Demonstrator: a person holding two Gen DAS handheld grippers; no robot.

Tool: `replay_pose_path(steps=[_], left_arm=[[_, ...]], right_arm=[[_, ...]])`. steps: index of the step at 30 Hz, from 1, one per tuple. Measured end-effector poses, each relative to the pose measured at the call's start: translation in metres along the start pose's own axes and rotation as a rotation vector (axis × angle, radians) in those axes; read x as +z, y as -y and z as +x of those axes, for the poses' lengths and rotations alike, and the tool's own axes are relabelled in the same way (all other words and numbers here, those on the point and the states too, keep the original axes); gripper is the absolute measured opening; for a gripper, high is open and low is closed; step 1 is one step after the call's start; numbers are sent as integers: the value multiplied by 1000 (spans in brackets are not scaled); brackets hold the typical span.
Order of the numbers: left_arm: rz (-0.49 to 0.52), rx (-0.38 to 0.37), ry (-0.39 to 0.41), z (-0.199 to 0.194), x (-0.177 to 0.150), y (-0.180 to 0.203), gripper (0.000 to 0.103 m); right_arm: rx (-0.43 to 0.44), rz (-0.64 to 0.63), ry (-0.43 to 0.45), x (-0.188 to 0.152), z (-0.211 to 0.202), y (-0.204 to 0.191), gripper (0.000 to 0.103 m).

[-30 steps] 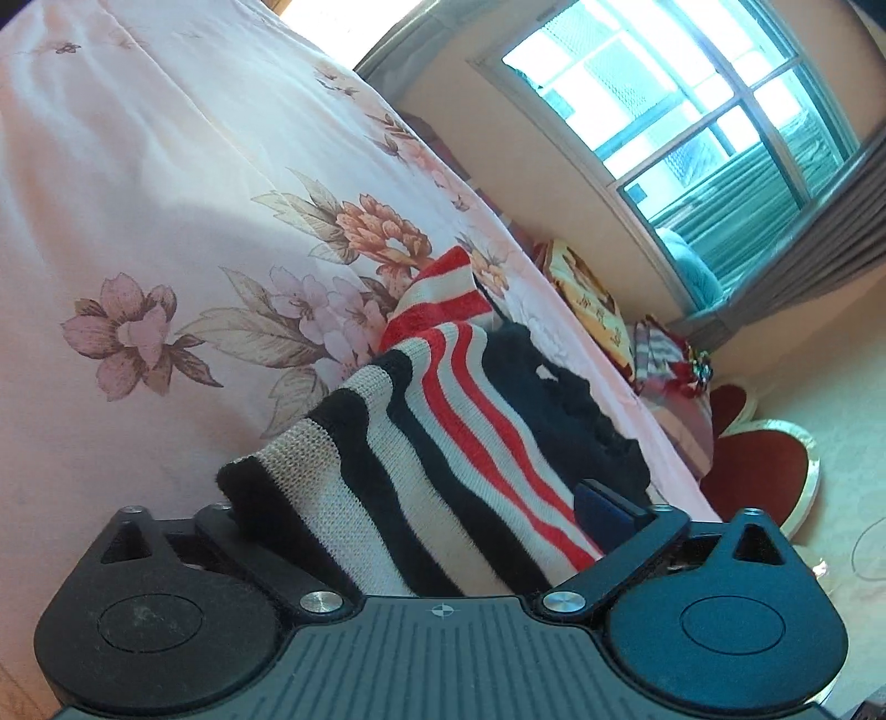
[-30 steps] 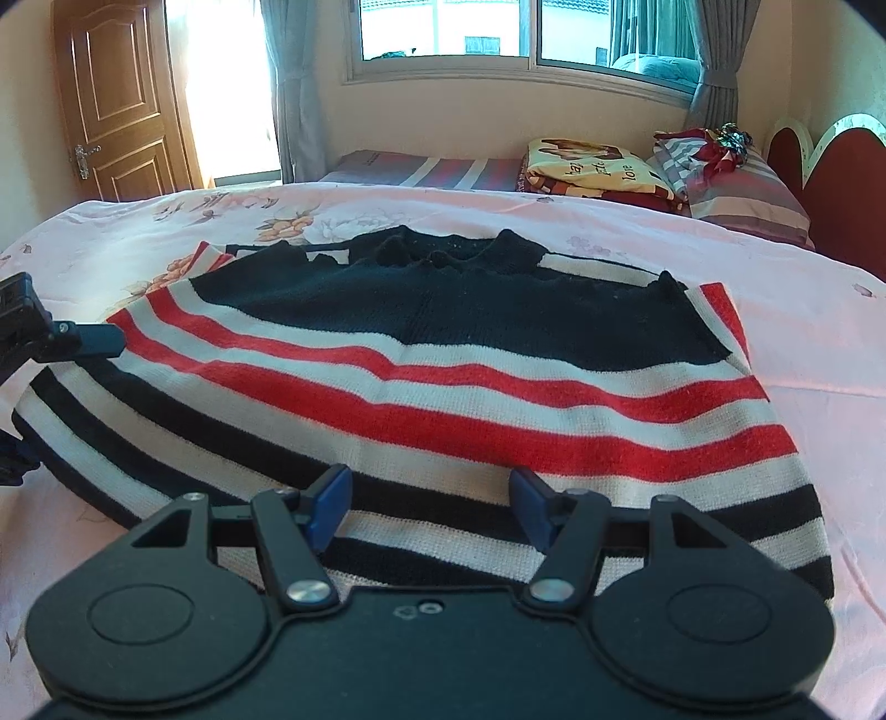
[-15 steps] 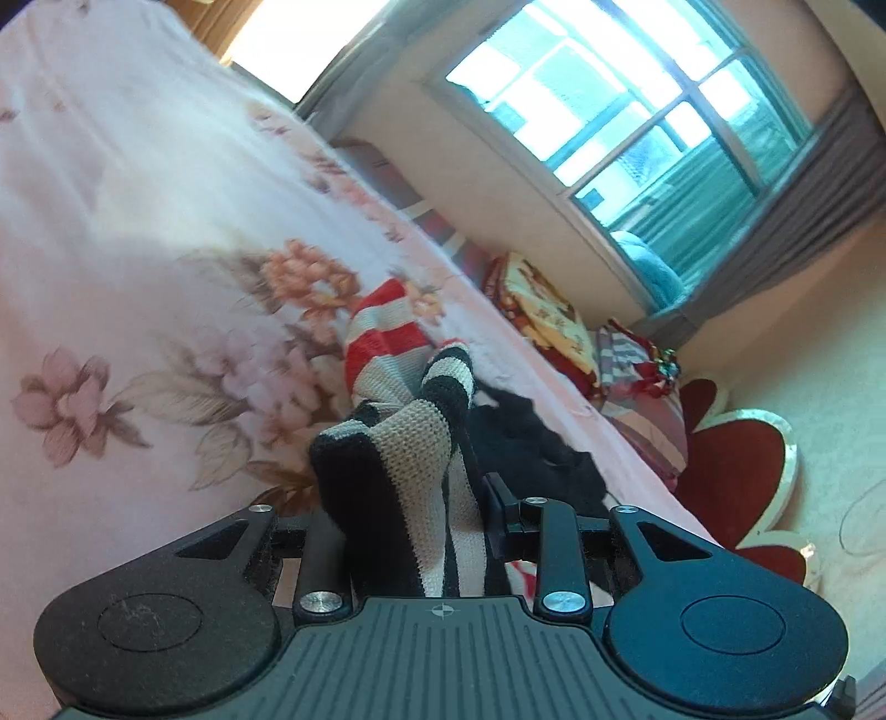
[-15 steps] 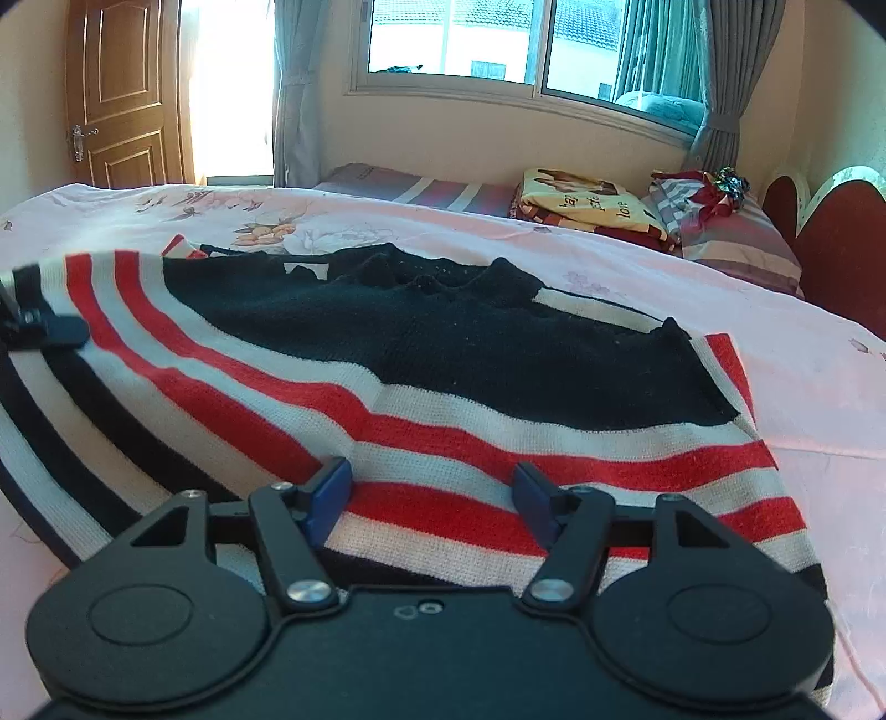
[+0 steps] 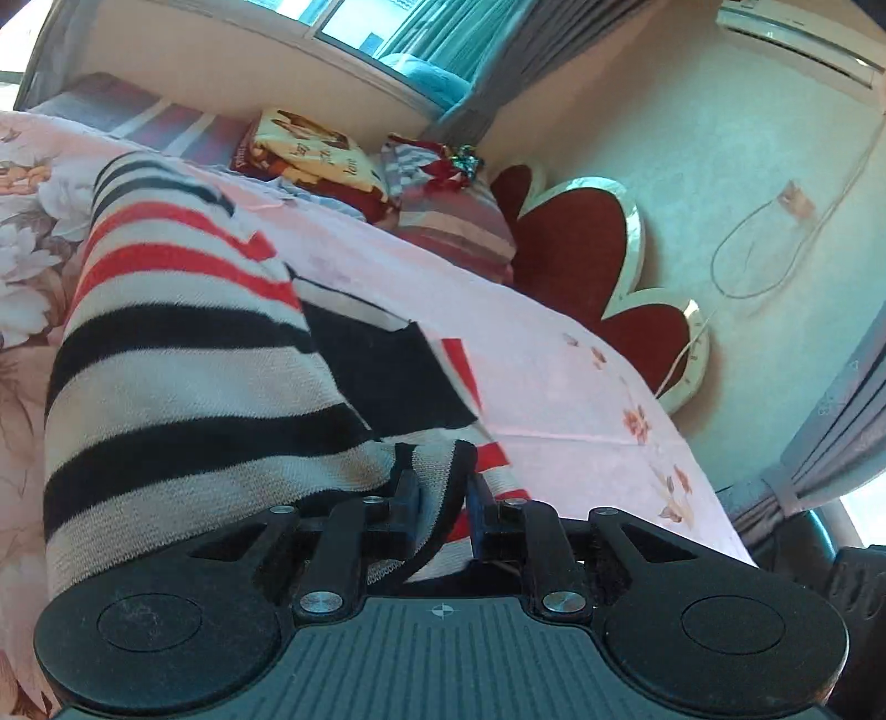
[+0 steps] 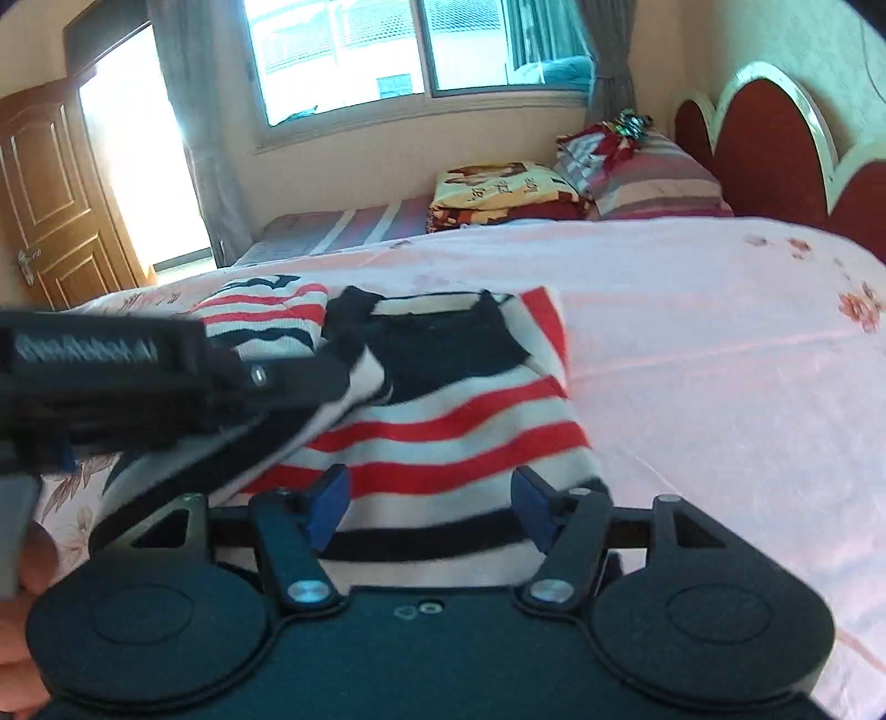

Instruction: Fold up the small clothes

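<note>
A small knitted sweater (image 6: 443,421) with black, white and red stripes lies on the pink floral bedsheet (image 6: 720,343). My left gripper (image 5: 443,498) is shut on the sweater's left edge (image 5: 437,476) and holds that side lifted and carried over the rest of the sweater (image 5: 183,376). In the right wrist view the left gripper (image 6: 332,376) reaches in from the left above the sweater. My right gripper (image 6: 429,504) is open, its blue-padded fingers (image 6: 326,498) spread over the sweater's near hem, not gripping it.
Folded blankets (image 6: 498,188) and striped pillows (image 6: 653,177) lie at the head of the bed by a red scalloped headboard (image 6: 775,138). A window (image 6: 415,50) and a wooden door (image 6: 50,205) are behind. Bare sheet lies to the right of the sweater.
My left gripper has swung the gripped left edge up and rightward across the sweater, folding that side over. My right gripper stayed open at the near hem and shifted view slightly.
</note>
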State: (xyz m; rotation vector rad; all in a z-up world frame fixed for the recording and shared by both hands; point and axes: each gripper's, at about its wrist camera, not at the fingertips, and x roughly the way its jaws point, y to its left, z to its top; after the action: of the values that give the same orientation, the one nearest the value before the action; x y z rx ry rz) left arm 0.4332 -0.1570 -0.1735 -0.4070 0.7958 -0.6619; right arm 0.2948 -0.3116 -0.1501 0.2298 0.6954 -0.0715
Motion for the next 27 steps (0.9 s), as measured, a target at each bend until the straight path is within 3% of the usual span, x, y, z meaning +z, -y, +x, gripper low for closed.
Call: replay_pose_path(steps=[5, 6, 7, 8, 9, 10, 13, 15, 20, 23, 26, 27], left_arm=[[35, 28, 9, -34, 8, 4, 19], [36, 41, 13, -41, 13, 3, 23], [35, 55, 23, -48, 17, 1, 43], [26, 62, 44, -56, 22, -4, 73], [17, 78, 83, -65, 25, -9, 83], [15, 109, 127, -75, 29, -14, 87], [13, 194, 167, -88, 40, -33, 87], [-3, 261, 128, -79, 44, -49, 87], [-57, 300, 55, -40, 44, -80, 86], [-100, 279, 3, -21, 37, -90, 86], [-145, 274, -3, -15, 29, -98, 86], [-159, 269, -3, -15, 28, -99, 86]], right_arm=[[84, 165, -19, -11, -10, 30, 67], [100, 178, -19, -11, -9, 30, 70], [114, 186, -17, -9, -9, 29, 70], [129, 192, -16, -8, -9, 26, 70], [139, 194, -16, -6, -10, 23, 70], [157, 196, -14, -2, -10, 19, 72], [223, 194, -12, 9, -9, 7, 84], [254, 183, -18, 17, -3, -1, 84], [323, 242, -131, 32, 45, -12, 82], [369, 301, -167, 39, 69, -10, 79], [393, 292, -183, 48, 85, -17, 56], [379, 259, -185, 50, 88, -21, 37]])
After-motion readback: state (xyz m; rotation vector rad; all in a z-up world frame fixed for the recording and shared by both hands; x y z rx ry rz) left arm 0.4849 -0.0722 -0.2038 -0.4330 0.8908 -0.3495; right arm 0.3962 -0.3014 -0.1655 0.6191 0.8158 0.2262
